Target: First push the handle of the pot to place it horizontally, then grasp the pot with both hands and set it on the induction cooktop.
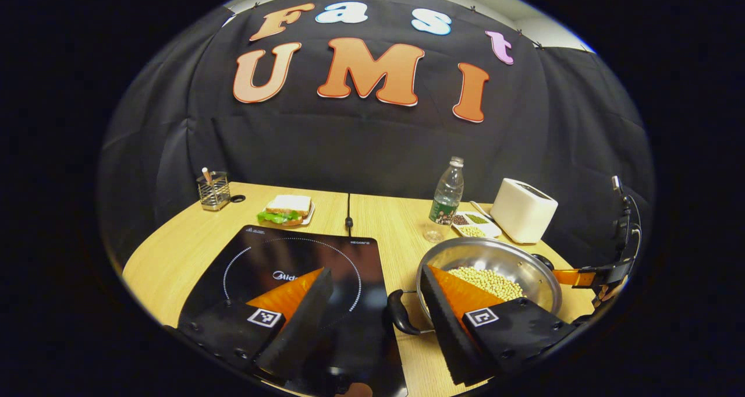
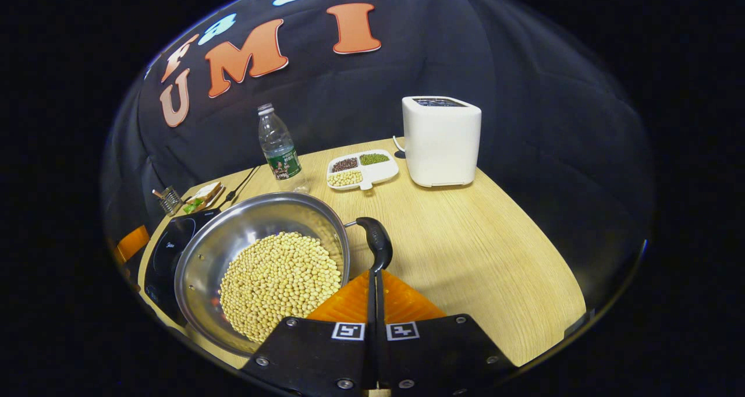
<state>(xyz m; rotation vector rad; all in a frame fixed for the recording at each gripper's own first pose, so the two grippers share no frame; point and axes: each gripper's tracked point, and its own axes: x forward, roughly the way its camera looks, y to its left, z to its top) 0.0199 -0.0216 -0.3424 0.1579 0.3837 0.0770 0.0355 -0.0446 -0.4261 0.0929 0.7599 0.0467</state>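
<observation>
A steel pot filled with soybeans stands on the wooden table, just right of the black induction cooktop. My left gripper is open wide: one finger hangs over the cooktop, the other over the pot's near rim, and the pot's black side handle lies between them, untouched. In the right gripper view the pot sits left of centre and its other black handle points at me. My right gripper is shut, its tips right against that handle's end.
A white toaster, a divided dish of beans and a water bottle stand behind the pot. A sandwich on a plate and a wire holder sit at the back left. Bare table lies right of the pot.
</observation>
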